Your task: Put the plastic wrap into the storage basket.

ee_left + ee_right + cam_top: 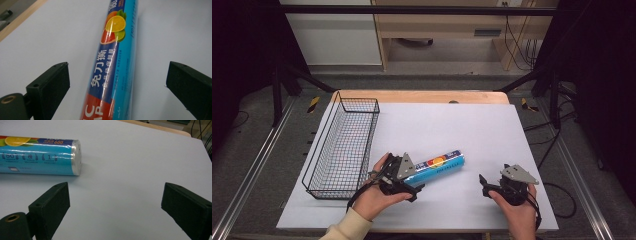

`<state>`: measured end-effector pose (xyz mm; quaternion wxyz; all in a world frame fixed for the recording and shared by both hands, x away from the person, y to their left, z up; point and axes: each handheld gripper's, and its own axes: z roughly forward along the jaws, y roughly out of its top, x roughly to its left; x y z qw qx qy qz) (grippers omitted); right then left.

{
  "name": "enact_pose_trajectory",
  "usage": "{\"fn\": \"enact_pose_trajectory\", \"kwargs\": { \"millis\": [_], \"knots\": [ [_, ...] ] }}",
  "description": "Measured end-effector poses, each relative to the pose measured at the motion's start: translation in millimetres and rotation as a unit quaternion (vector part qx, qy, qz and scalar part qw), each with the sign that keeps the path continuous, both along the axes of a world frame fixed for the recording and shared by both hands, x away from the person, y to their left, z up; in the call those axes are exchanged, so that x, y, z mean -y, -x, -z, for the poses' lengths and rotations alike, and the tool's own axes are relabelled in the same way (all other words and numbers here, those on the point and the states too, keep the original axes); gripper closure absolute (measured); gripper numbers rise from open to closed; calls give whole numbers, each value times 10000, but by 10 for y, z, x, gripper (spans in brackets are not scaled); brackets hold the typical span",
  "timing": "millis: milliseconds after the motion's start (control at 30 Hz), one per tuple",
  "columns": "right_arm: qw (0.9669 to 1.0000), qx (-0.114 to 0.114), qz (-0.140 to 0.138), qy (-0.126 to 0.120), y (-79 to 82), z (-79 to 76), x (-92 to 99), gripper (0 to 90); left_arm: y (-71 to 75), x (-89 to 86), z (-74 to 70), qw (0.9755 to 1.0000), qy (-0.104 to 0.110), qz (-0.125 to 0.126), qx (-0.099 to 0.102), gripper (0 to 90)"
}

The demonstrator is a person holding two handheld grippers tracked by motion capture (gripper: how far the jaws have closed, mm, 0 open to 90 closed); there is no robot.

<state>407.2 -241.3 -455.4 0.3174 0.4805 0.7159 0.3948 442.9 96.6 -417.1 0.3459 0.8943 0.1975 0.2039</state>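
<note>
The left claw [408, 184] stood wide, its two black jaws spread on either side of the near end of a blue roll of cling wrap [439, 166] without touching it. In the left gripper view the roll [113, 67] ran straight up between the jaws, with clear white surface showing on both sides of it, and its label carried printed citrus fruit and white lettering on a dark blue band. The person's left hand [377, 197] held that claw from below, a pale sleeve showing at the wrist.

The right claw [484, 184] was also wide and held nothing; it sat low over the table [472, 125], well apart from the roll and to the right of it. From the right gripper view the roll [40, 156] lay on its side up and to the left of the jaws, its white far end facing the open tabletop. The person's right hand [519, 210] gripped that claw near the table's front edge.

The roll lay flat on the white table surface, slightly slanted, near the front middle. A black wire basket [343, 150] stood to the left of it, beside the left hand.
</note>
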Motion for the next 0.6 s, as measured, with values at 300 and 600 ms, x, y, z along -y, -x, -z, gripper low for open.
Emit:
{"fn": "enact_pose_trajectory", "kwargs": {
  "millis": [300, 600],
  "knots": [
    [10000, -20, -33, -83, -1, -5, 4, 86, -182, -7, 86, 9996, -188, -115, -182, 67],
    [9999, -45, -39, -113, -3, -4, 3, 86, -229, -7, 97, 9988, -290, -142, -364, 71]
  ]
}}
